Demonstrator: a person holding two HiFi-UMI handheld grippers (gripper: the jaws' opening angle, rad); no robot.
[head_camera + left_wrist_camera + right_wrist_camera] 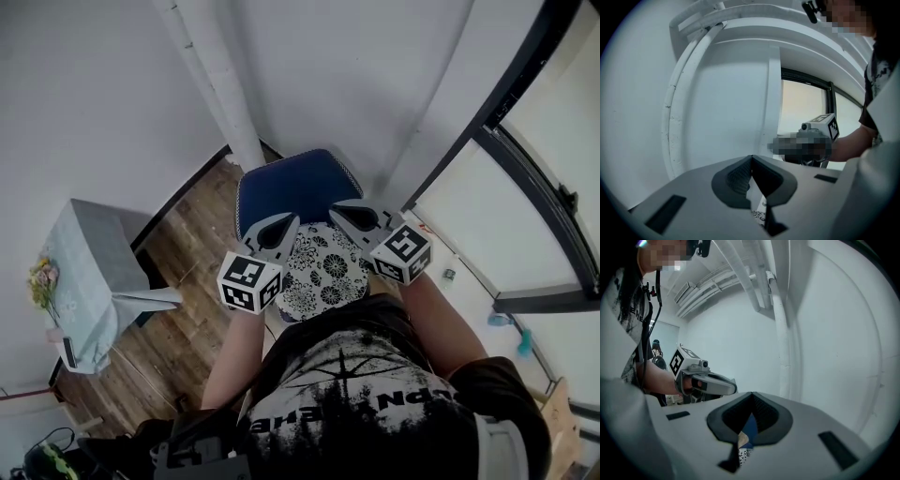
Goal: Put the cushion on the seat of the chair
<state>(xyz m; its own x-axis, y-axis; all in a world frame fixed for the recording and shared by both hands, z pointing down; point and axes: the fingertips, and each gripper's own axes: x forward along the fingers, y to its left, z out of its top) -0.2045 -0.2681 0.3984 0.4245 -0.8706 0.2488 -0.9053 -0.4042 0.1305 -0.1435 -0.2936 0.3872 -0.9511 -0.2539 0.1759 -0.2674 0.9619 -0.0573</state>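
Head view, floral cushion (323, 272) on blue chair (291, 187), left claw (287, 223) and right claw (338, 209) closed above it

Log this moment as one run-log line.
left gripper: shut | right gripper: shut | cushion: on chair seat, under both grippers | grip on cushion: cannot tell | stage: cushion looks placed

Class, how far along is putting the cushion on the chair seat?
Looks done: the cushion lies flat before the blue chair back, seemingly on the seat. In hand: left gripper and right gripper, jaws closed, hover at its far edge; a pinch can't be confirmed. Left: let go if held, withdraw.
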